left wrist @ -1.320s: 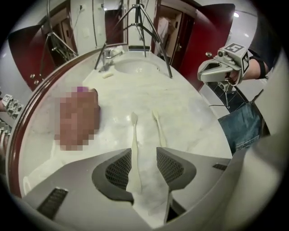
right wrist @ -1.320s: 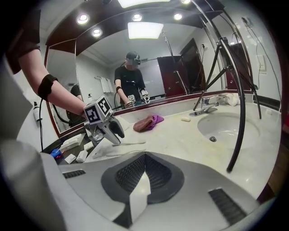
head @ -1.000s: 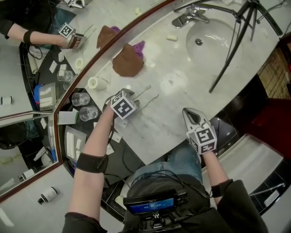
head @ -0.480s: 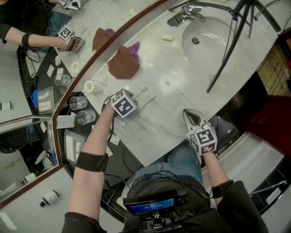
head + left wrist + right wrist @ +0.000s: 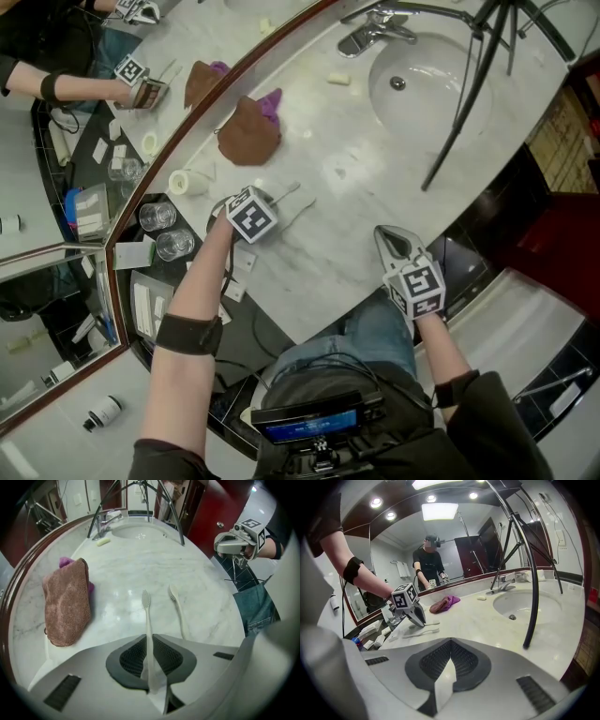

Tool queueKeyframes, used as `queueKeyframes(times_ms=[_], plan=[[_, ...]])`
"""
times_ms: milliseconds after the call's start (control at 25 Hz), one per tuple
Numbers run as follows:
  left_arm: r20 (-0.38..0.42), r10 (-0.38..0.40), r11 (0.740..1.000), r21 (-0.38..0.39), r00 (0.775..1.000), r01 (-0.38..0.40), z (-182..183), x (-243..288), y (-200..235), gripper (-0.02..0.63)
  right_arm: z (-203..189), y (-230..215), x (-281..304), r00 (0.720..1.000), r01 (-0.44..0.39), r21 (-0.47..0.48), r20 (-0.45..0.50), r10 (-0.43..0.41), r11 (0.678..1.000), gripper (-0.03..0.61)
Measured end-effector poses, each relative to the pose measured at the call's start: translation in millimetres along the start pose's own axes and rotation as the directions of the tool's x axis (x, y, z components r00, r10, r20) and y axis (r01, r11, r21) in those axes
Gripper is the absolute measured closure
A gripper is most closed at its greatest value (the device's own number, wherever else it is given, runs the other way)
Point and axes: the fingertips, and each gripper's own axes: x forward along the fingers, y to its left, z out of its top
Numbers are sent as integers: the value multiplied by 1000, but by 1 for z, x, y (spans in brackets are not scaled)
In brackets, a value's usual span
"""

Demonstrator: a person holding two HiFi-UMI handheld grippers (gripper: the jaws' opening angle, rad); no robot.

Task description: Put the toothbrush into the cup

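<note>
Two brushes lie side by side on the marble counter (image 5: 375, 187) in the head view, with the left gripper (image 5: 253, 212) over the toothbrush (image 5: 284, 193) and a glass cup (image 5: 174, 245) to its left. In the left gripper view the jaws have just been closing and now pinch that toothbrush's handle, so lift it straight up, clear of the second toothbrush (image 5: 177, 609). In the right gripper view the right gripper (image 5: 451, 645) is closed on nothing and well apart from the brushes.

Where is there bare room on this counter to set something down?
Bare marble lies between the brown towel and the sink, and between the loose toothbrush and the right gripper. It is crowded round the left gripper, whose jaws have just been closing on the other toothbrush, and by the glasses.
</note>
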Motion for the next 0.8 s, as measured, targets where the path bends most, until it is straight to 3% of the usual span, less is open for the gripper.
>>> queueKeyframes(times_ms=[240,480,640,800], plan=[[26,18,999,-27,999,-18,2,-4,2,566,0,-2,3,1000,2,-9,-3,-2,1000,575],[130,67,991,-120,989,-51,8,-32,5,566,7,4,8,1000,-22,-43,-11,21,999,575],[215,128,977,-196,968,-86,7,-65,2,566,24,20,11,998,-61,-59,-12,61,996,575],[322,217,955,-264,921,-133,9,-106,-1,566,42,30,20,995,-95,-102,-12,95,990,575]])
